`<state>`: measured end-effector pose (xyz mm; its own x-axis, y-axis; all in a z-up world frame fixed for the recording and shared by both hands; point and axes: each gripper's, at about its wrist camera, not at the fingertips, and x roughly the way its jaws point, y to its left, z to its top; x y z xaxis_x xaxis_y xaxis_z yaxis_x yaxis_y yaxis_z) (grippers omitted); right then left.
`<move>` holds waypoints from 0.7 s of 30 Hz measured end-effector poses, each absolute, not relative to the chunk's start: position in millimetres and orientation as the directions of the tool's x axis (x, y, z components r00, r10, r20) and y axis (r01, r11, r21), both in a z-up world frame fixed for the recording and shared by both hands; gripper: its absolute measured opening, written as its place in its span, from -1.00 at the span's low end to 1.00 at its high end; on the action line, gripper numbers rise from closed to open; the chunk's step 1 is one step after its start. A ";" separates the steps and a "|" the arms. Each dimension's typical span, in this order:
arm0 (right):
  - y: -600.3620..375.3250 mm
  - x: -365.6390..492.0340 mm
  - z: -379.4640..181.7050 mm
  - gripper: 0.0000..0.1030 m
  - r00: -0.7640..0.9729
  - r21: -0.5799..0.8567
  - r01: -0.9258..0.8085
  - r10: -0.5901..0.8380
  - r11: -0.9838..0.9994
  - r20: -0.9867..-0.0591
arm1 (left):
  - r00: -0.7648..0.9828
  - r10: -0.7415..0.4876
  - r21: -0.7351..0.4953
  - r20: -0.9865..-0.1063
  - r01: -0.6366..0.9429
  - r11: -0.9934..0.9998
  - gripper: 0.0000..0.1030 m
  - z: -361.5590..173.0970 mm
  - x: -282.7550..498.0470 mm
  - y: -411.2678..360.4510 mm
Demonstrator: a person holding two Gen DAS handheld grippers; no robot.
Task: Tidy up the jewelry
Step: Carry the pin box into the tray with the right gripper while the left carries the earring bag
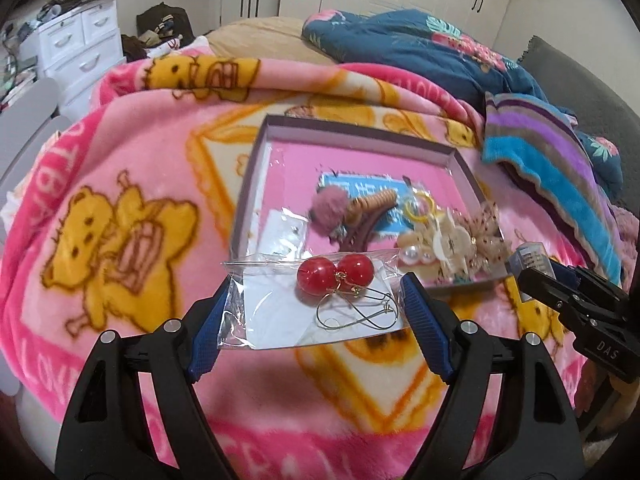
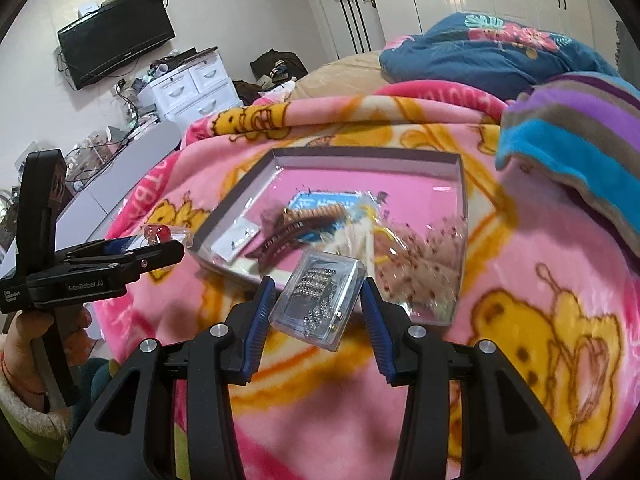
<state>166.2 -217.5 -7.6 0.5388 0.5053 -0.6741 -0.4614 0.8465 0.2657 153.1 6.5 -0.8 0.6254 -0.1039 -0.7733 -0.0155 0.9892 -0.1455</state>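
Observation:
My left gripper (image 1: 316,290) is shut on a clear plastic bag (image 1: 268,316) holding two red ball earrings (image 1: 334,276) with gold hooks, lifted just in front of a shallow box (image 1: 250,184). The box has a pink floor with a fluffy pompom (image 1: 330,210), a brown hair clip (image 2: 280,232), yellow rings (image 1: 418,206) and pearl pieces (image 1: 420,256) in it. My right gripper (image 2: 318,292) is shut on a small clear case (image 2: 320,300) of sparkling pieces, held over the box's (image 2: 236,200) near edge. The left gripper (image 2: 176,248) shows at the left there, with a hand (image 2: 28,332) on its grip.
Everything lies on a pink bear-print blanket (image 1: 120,208) spread over a bed. A striped towel (image 1: 560,160) and a blue floral quilt (image 1: 420,48) are heaped at the right and back. White drawers (image 2: 192,84) and a wall television (image 2: 116,44) stand beyond the bed's left side.

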 end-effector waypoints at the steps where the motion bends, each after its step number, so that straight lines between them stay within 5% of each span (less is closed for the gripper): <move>1: -215.8 168.0 -5.0 -0.17 0.541 0.266 -0.464 0.508 0.845 -0.671 | 0.627 -0.103 -0.145 -0.772 -0.016 0.989 0.41 0.7 154.6 7.1; 21: -222.4 205.5 10.8 -0.17 0.596 0.248 -0.415 0.468 0.875 -0.653 | 0.647 -0.114 -0.131 -0.754 0.022 0.991 0.41 17.1 188.7 3.0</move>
<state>205.5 -222.4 10.8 0.5957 0.4680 -0.6528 -0.4154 0.8751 0.2483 188.7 3.0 17.1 0.6474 -0.1138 -0.7536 0.0215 0.9911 -0.1312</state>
